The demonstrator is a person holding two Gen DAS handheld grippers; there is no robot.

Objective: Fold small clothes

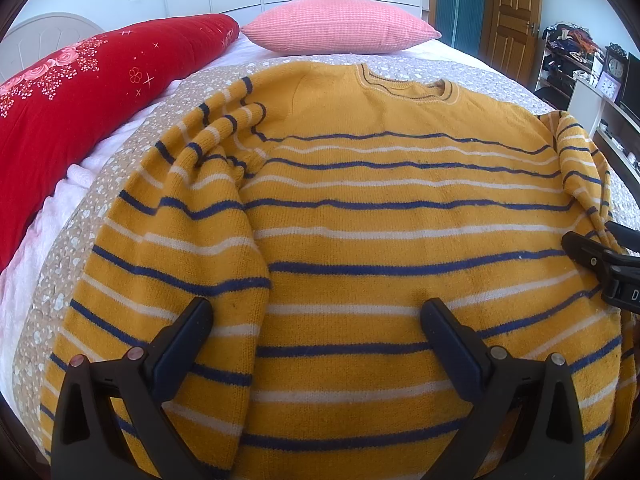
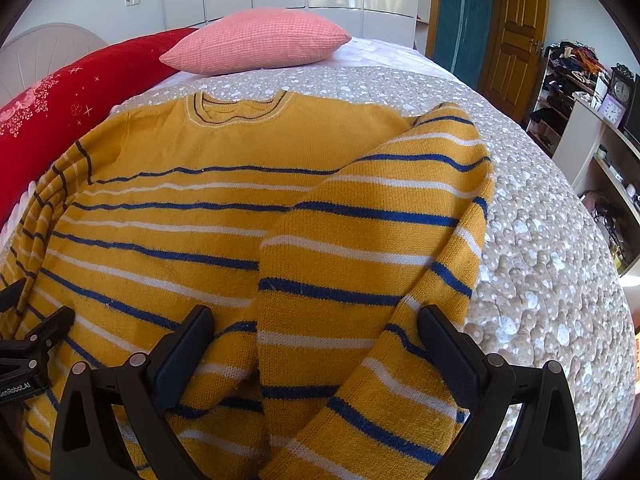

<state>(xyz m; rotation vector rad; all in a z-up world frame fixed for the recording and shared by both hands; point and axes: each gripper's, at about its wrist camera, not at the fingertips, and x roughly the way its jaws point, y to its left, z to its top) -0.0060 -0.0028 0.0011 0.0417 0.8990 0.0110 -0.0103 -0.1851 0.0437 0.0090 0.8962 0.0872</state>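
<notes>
A mustard-yellow sweater (image 1: 360, 208) with blue and white stripes lies flat on the bed, neck toward the pillows; it also shows in the right wrist view (image 2: 168, 200). Its left sleeve (image 1: 192, 216) is folded in over the body. Its right sleeve (image 2: 360, 248) is folded in over the body too. My left gripper (image 1: 316, 320) is open, hovering over the lower body beside the left sleeve. My right gripper (image 2: 316, 328) is open, its jaws standing either side of the right sleeve's lower part. The right gripper also shows at the left view's right edge (image 1: 604, 264).
A grey patterned bedspread (image 2: 540, 240) covers the bed. A pink pillow (image 1: 340, 24) and a red quilt (image 1: 92, 80) lie at the head. A wooden door (image 2: 516, 28), shelves and clocks (image 2: 620, 88) stand to the right.
</notes>
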